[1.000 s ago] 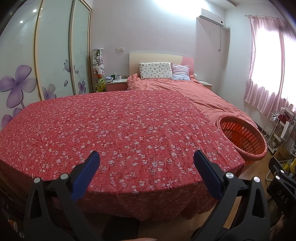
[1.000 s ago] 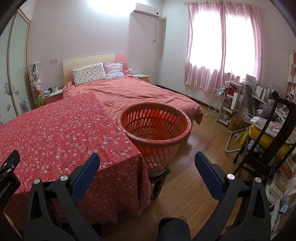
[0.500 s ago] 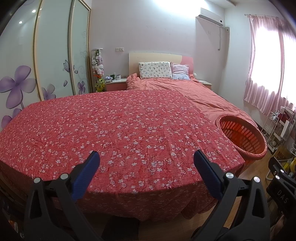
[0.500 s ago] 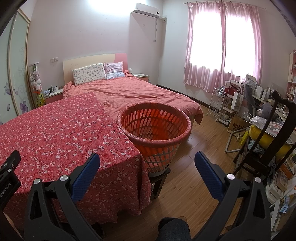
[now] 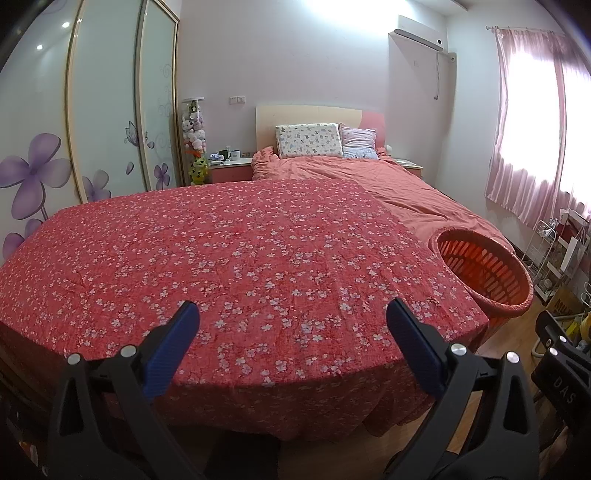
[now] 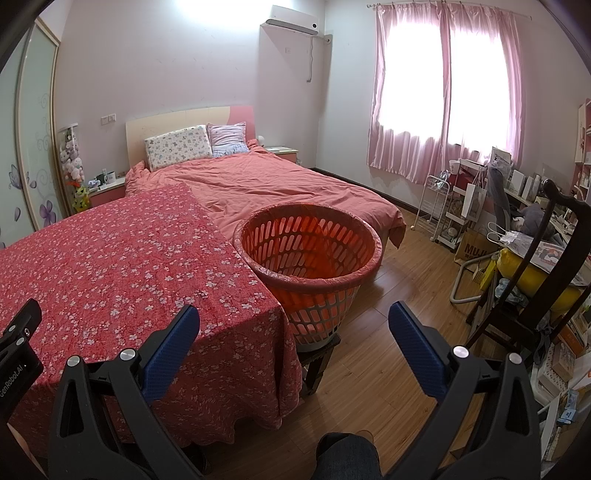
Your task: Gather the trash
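A bedroom seen from two handheld grippers. The left gripper (image 5: 291,323) hangs over the near edge of a table covered by a red cloth (image 5: 240,258) printed with small white flowers; its two blue-padded fingers stand spread wide with nothing between them. The right gripper (image 6: 293,323) is likewise released and empty, held over the cloth's right corner and the wooden floor (image 6: 388,350).

The basket (image 6: 310,273), orange with slotted walls and lined with a thin pink bag, stands on a low dark stool just beside the table's right edge, between table and bed (image 6: 277,184). It looks empty, though its bottom is partly hidden by the rim. No loose trash shows on the cloth.

Readable writing: "GenRobot.AI" on the black body of the other gripper (image 6: 16,354) at the left edge of the right view, "DAS" on the black device at the right edge of the left view, and "MUJ", cut off, on a brown paper bag (image 6: 474,249) by the far-right clutter.

Far off are two pillows, an air conditioner (image 6: 291,18) high on the wall, pink curtains (image 6: 443,92), and a wardrobe (image 5: 92,110) with purple flower decals on the left.

Compared with a second ago, the left view has shifted very slightly; the right view is unchanged, and both grippers remain equally spread.
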A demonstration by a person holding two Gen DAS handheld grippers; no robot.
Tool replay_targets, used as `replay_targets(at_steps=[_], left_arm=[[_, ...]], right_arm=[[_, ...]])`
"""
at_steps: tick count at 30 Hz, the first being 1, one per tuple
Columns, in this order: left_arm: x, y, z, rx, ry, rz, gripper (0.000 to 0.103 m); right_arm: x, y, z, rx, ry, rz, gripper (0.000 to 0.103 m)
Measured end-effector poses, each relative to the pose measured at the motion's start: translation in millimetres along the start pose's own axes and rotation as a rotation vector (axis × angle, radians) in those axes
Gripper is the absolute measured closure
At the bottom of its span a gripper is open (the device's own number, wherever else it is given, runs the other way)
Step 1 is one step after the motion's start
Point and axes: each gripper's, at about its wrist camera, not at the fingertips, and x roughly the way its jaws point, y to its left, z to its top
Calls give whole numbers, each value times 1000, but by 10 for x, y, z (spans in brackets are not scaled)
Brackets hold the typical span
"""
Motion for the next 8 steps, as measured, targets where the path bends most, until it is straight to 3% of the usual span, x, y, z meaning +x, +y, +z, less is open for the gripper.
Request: replay_targets(at_steps=[8], left_arm=[[2,11,-1,1,-1,2,4]], right_arm=[[2,-6,4,0,0,0,2]])
